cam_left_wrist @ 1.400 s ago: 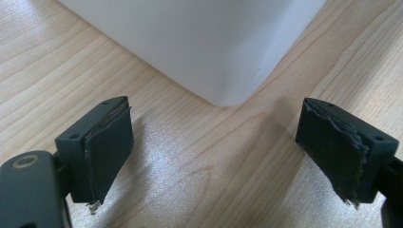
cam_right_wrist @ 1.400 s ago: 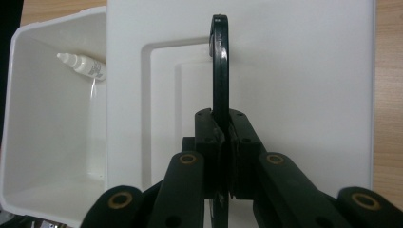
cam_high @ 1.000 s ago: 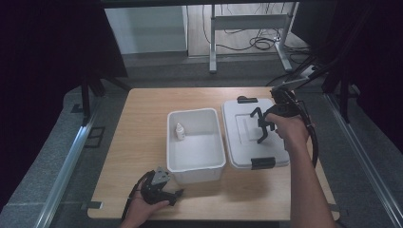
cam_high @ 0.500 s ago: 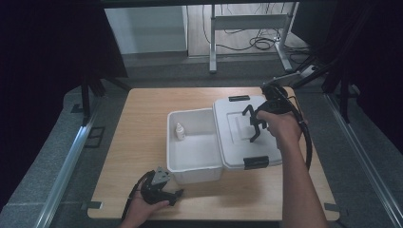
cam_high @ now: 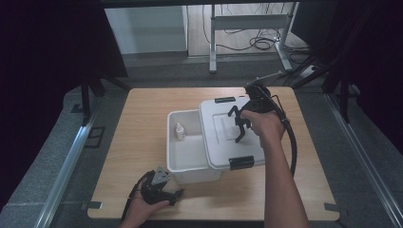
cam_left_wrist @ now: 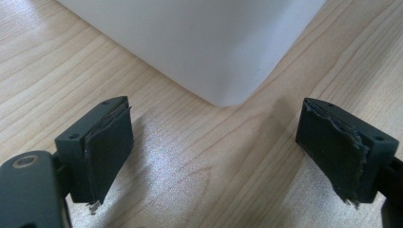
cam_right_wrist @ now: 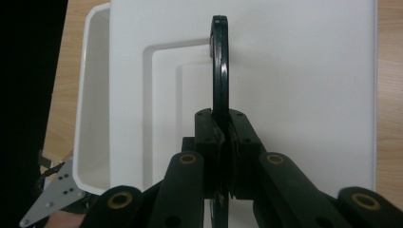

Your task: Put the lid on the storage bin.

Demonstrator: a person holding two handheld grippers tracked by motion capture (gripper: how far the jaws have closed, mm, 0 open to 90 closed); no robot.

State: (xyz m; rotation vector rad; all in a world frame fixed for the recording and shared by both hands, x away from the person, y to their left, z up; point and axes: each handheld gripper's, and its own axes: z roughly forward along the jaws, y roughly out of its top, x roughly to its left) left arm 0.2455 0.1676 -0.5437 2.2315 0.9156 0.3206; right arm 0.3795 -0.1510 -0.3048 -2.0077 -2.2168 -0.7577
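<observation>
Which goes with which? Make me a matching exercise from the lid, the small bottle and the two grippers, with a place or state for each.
1 lid
2 small bottle
3 left gripper
4 right gripper

a open, beside the bin's corner
b shut on the lid's black handle
c partly covering the bin
d standing inside the bin

Pairs: 1-c, 2-d, 3-a, 4-b

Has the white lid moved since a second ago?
Yes. The lid, held by its handle in the right gripper, has slid left across the table and now partly covers the open box.
</observation>
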